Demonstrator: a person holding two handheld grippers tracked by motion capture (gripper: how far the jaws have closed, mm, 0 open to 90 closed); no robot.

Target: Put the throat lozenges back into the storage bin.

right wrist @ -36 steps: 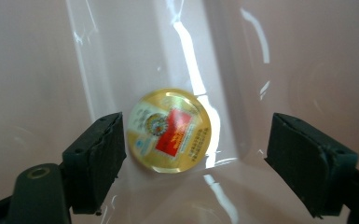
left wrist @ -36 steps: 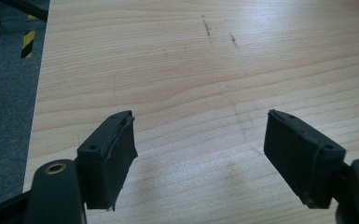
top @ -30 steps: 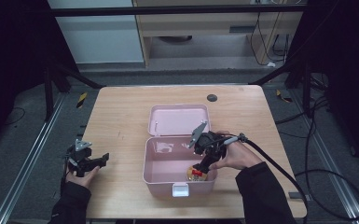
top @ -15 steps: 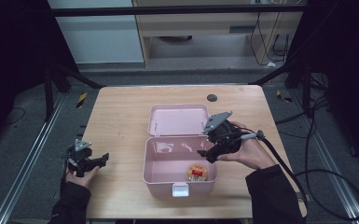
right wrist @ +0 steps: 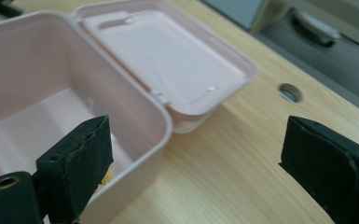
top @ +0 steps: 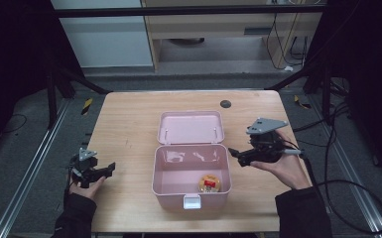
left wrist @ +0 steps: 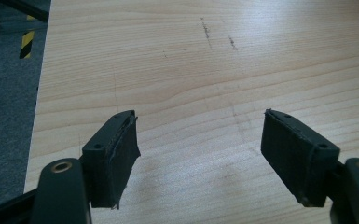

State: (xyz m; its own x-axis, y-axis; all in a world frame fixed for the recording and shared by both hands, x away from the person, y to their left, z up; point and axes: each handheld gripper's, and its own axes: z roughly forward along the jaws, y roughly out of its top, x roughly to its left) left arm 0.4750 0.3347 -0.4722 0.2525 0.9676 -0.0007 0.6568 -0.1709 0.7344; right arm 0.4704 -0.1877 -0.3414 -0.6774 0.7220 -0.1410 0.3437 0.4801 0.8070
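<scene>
Jaws of the right gripper point(top: 237, 154) stand wide apart, empty, just right of the open pink plastic box point(top: 163, 171) holding a small round yellow item point(top: 209, 183). Left gripper point(top: 106, 170), equally wide, empty, hovers over the wooden table point(top: 129, 119).

Lab: framed table point(top: 129, 119), trailing cables point(top: 347, 188).

A dark round hole point(top: 225, 103) sits near the wooden table's point(top: 129, 124) far edge.
</scene>
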